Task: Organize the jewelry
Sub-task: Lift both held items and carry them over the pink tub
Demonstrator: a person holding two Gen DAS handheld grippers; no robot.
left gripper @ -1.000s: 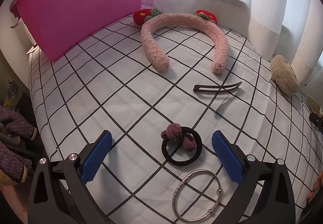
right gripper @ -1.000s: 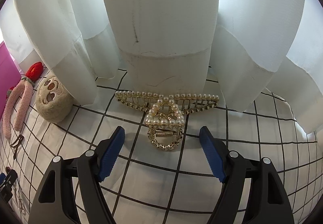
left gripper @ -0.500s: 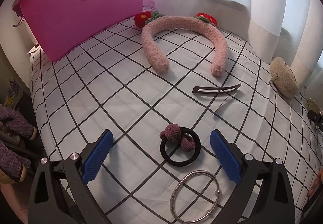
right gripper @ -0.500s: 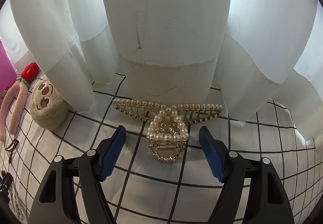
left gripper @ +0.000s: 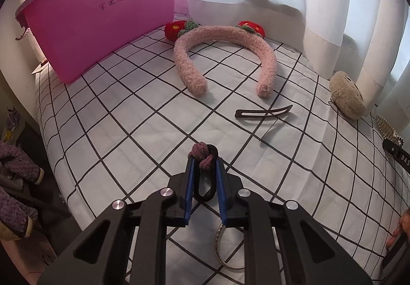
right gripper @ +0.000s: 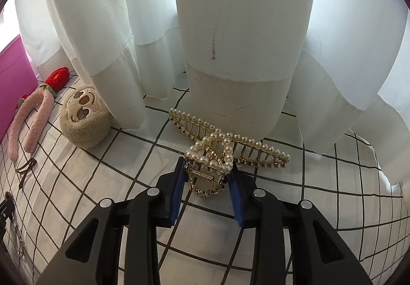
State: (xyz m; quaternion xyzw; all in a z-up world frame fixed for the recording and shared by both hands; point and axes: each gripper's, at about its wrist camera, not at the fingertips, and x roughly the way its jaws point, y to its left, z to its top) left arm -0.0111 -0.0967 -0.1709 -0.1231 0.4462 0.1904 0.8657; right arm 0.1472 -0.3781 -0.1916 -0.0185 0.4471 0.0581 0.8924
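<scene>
My left gripper is shut on a black hair tie with a mauve knitted knot, squeezing the ring flat between the blue pads. A silver bangle lies under the gripper, partly hidden. My right gripper is shut on the handle of a gold pearl claw clip that lies against the white curtain. A pink box stands at the back left.
On the checked cloth lie a pink fluffy headband with red strawberries, a dark metal hair clip and a beige plush charm. The charm and the headband also show in the right wrist view. The table edge drops off at left.
Both grippers have closed: the left on the hair tie, the right on the pearl claw clip. The clip has tilted and turned a little.
</scene>
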